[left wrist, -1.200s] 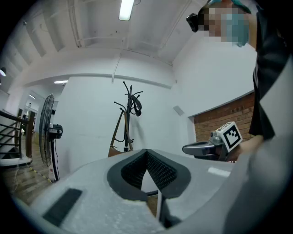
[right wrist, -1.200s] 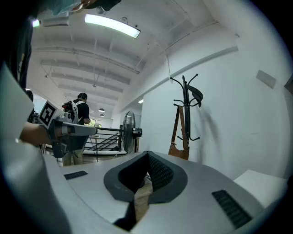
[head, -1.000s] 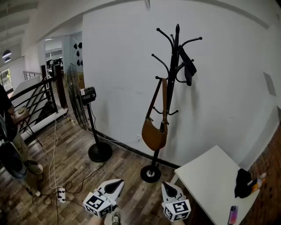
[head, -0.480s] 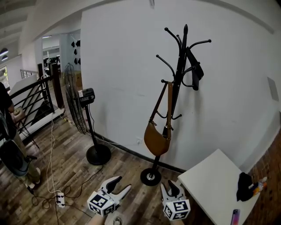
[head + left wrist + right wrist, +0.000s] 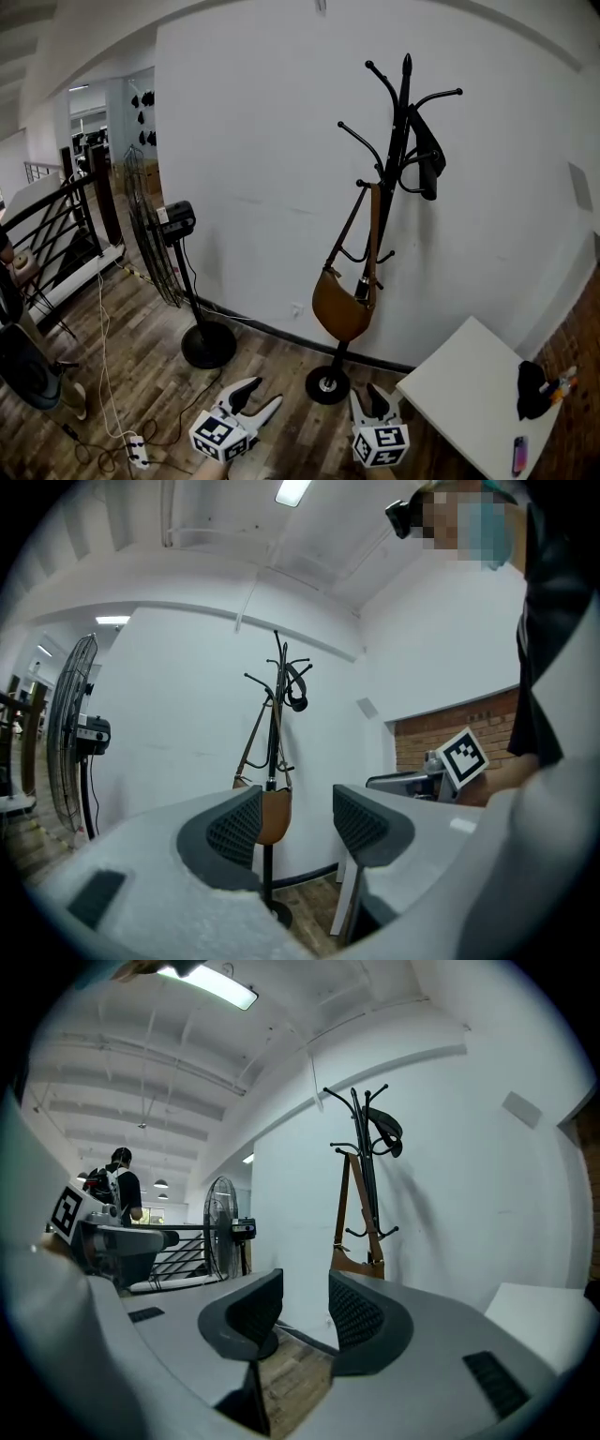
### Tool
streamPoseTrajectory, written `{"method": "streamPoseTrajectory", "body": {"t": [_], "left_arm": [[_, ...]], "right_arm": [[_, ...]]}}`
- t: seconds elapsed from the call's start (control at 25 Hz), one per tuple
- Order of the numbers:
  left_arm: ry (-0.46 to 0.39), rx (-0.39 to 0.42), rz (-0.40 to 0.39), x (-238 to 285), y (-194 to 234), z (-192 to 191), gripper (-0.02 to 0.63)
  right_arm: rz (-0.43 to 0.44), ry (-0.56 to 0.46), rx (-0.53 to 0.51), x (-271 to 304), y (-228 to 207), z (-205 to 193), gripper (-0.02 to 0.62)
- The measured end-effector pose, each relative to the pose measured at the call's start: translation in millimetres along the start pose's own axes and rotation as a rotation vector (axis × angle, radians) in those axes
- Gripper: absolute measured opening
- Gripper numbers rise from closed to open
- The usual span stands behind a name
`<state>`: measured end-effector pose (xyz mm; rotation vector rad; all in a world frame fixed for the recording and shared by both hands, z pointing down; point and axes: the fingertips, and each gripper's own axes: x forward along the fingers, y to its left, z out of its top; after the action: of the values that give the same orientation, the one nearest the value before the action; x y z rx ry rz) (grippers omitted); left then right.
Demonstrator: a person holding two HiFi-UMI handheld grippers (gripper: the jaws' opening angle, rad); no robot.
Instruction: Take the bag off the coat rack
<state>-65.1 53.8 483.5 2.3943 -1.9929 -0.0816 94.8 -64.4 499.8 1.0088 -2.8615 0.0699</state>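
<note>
L gripper point(image 5: 262, 394): jaws spread wide, just been opening; nothing btwn pads, touching nothing. R gripper point(image 5: 367, 394): jaws apart, gap a bit narrower, also just been opening; empty, touching nothing. Both held low over wood floor point(image 5: 141, 375), well apart from coat rack point(image 5: 405, 112). Brown bag point(image 5: 342, 302) hung by strap on mid hook of rack, body vs pole, above rack base. Dark item point(image 5: 429, 159) on upper hook. White tabletop point(image 5: 469, 384) beside rack base.
</note>
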Motion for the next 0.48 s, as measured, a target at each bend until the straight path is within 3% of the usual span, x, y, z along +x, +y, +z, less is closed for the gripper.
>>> {"method": "streamPoseTrajectory", "body": {"t": [0.48], "left_arm": [[0.007,-0.047,-0.045,9,62,-7,0.229]], "right_arm": [[-0.101,0.025,0.002,35,18,-3,0.129]]}}
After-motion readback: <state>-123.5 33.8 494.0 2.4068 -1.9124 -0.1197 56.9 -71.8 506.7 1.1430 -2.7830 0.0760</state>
